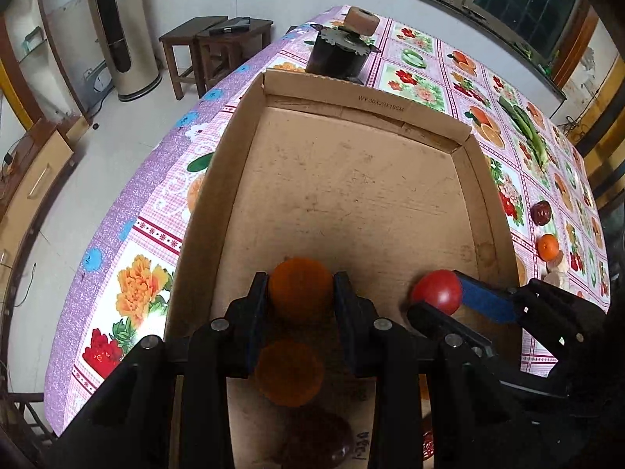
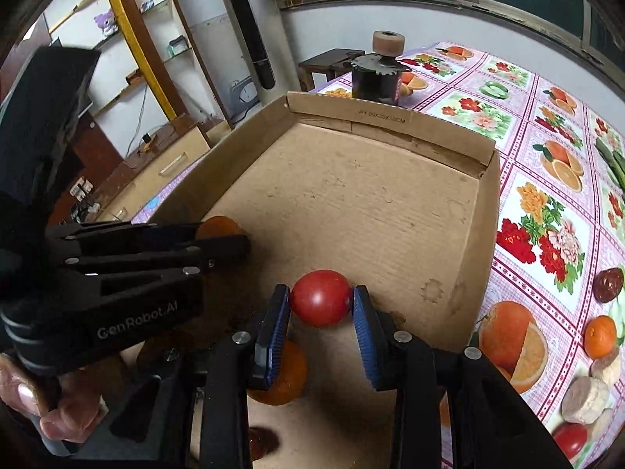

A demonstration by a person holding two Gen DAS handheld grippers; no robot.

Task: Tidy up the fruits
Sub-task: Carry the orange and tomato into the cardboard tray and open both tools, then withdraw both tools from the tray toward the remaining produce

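Fruit is going into a cardboard box [image 1: 351, 179], one piece in each claw. The left claw [image 1: 300, 293] is gripping an orange [image 1: 300, 287] between its black fingers, over the near end of the box floor. The right claw [image 2: 321, 305] is clamping a tomato [image 2: 321, 298] between its blue pads [image 2: 365, 336], just to the right of the left claw and level with it.

Directly beneath the left claw another orange [image 1: 290, 373] is lying on the box floor, and closer to the wrist a dark fruit [image 1: 316, 441] is lying too. Well to the right of both claws, outside the box, a loose orange [image 1: 548, 245] and a dark red fruit [image 1: 541, 212] are waiting on the tablecloth [image 1: 129, 258].

To place well, each piece probably needs lowering onto bare cardboard ahead of the fingers, clear of the fruit below. Letting go only once it is resting should keep these round pieces from rolling. The claws are close together, so releasing one at a time seems safer.
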